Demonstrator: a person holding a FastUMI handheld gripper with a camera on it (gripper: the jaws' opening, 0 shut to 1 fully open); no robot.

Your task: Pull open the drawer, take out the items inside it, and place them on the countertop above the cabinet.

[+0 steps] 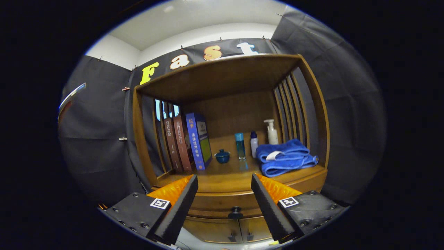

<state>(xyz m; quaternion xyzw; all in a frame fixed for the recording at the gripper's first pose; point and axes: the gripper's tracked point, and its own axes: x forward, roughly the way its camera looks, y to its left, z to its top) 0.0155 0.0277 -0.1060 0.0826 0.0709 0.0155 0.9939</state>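
Note:
A wooden cabinet stands ahead of me. Its drawer point(225, 205) is closed, with a small dark knob point(236, 210) on its front, low between my fingers. My gripper point(224, 183) is open, the fingers held apart in front of the drawer and holding nothing. The countertop point(225, 178) above the drawer is bare wood at its front edge, just beyond my fingertips. The inside of the drawer is hidden.
On the countertop stand three books point(185, 140) at the left, a small blue lidded pot point(222, 156), a blue bottle point(240, 146), a small bottle point(254, 143), a pump bottle point(271, 132) and folded blue towels point(284, 156) at the right. Two cabinet doors point(229, 231) sit below the drawer.

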